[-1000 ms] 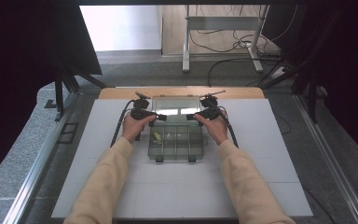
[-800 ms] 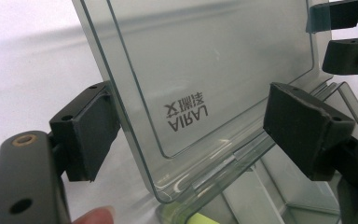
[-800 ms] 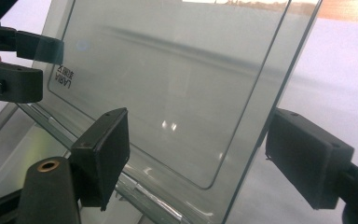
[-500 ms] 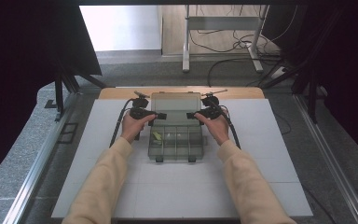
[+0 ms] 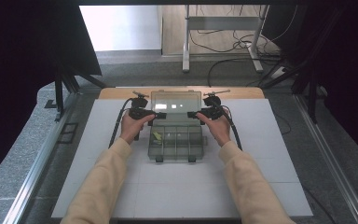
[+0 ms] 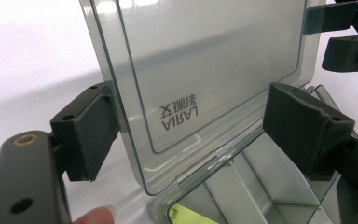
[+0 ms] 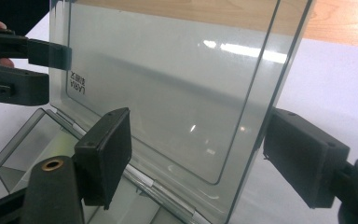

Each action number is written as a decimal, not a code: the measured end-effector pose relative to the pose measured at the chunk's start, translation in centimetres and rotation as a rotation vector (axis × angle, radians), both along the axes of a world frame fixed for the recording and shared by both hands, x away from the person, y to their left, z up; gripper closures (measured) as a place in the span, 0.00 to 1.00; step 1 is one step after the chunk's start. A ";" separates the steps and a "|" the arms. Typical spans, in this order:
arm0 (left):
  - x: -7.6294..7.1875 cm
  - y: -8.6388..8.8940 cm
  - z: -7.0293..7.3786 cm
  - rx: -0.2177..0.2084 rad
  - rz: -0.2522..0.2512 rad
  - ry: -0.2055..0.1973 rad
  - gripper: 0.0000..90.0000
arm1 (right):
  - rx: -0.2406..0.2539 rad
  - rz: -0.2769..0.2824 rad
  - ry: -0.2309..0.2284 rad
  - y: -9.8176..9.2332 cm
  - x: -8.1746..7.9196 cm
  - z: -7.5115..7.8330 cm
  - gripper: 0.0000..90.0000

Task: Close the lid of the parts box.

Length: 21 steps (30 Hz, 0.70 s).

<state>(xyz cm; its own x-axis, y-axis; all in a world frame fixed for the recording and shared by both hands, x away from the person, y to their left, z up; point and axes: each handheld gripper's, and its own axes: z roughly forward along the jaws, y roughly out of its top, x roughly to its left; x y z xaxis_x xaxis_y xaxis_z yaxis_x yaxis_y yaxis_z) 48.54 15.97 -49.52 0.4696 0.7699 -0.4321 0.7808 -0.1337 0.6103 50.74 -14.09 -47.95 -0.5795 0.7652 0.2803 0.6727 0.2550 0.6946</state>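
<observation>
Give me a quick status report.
Left gripper and right gripper open, straddling the clear plastic lid. Smoky compartment box open. Nothing blocking.

A white table top (image 5: 279,154) covered most of the bench, with a strip of light wood (image 5: 121,93) showing along its far edge. A clear plastic compartment box (image 5: 175,143) sat directly on the white surface near the middle; something yellow-green (image 5: 157,136), possibly a small part, lay inside.
</observation>
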 end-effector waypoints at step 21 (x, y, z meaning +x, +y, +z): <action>-0.8 0.3 0.5 -0.007 -0.013 -0.050 0.23 | 0.034 0.017 -0.038 -0.3 -0.7 0.6 0.27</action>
<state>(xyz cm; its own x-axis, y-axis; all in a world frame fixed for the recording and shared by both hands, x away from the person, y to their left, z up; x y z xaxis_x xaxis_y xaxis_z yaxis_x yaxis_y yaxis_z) 47.75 16.30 -49.02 0.5010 0.7602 -0.4135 0.7475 -0.1394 0.6495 50.01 -14.38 -47.35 -0.6032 0.7455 0.2836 0.6412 0.2417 0.7283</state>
